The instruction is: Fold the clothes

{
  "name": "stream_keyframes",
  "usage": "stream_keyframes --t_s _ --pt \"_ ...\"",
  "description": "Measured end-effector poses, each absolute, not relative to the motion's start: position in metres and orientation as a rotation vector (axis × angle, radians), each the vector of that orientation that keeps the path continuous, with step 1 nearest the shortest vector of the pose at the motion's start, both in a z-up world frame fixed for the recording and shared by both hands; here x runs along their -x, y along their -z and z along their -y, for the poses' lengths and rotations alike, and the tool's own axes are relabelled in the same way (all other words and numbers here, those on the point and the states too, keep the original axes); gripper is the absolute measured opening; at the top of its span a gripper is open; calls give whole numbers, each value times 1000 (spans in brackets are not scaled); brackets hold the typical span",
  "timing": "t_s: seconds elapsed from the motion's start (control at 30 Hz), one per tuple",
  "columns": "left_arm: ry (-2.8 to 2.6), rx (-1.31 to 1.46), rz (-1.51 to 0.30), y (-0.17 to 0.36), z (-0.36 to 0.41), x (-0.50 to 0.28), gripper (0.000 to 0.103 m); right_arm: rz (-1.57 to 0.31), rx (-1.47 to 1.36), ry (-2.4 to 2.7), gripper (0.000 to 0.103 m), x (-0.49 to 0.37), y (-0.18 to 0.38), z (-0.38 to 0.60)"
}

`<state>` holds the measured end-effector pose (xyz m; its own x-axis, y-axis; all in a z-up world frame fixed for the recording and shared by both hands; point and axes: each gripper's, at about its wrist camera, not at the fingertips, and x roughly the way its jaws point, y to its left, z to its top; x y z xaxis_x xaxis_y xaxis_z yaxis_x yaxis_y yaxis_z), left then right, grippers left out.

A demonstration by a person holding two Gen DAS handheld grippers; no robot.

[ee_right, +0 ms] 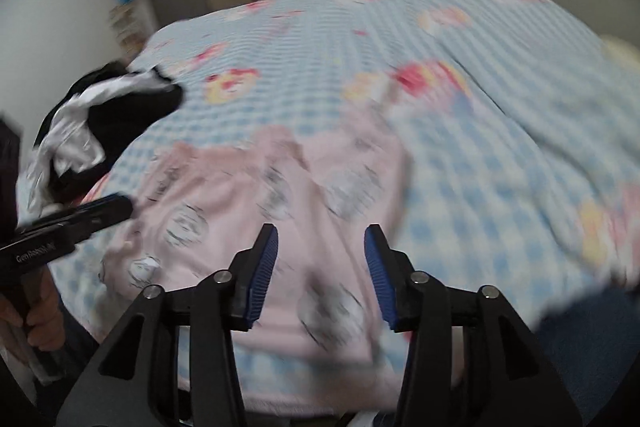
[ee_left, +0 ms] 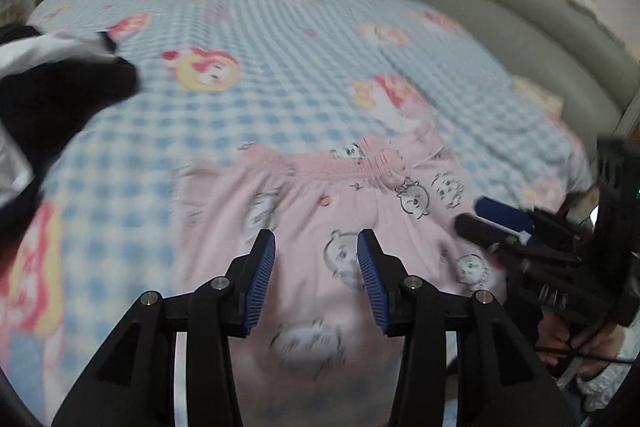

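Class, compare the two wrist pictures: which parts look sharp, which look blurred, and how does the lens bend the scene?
Left wrist view: the left tongs are crisp, the pink pyjama garment is smeared, most near the bottom, and the grey headboard curves with the fisheye. Right wrist view: the right tongs are sharp, while the checked bedsheet and garment prints streak heavily; dark corners frame both.

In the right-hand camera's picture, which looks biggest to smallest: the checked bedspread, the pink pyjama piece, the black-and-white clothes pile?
1. Checked bedspread
2. Pink pyjama piece
3. Black-and-white clothes pile

The pyjama piece lies nearer the camera, which enlarges it.
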<state>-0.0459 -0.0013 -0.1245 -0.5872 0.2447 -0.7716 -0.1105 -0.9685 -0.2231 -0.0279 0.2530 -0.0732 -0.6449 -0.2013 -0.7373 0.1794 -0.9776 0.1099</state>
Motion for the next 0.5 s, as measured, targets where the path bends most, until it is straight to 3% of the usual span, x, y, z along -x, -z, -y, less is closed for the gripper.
stream_keyframes --t_s 0.1,0.2,0.23,0.27,0.37,0.47,0.5 --pt "-2647 1319 168 125 -2 54 44 19 -1308 2601 50 43 98 -242" --pt "-2669 1327 111 126 -6 61 42 135 -1400 2582 48 48 116 -260" --pt "-2677 1329 92 127 -7 64 42 187 -1409 2579 44 49 118 -269" --pt "-2684 1332 73 127 -9 67 41 238 -1417 2574 32 50 119 -277" --pt "-2681 1340 154 128 6 71 50 441 -1420 2556 30 50 118 -307" --pt "-2643 1316 314 126 26 68 49 492 -1369 2607 34 44 108 -315" --pt "-2614 1302 322 125 24 67 49 442 -1328 2651 43 39 101 -311"
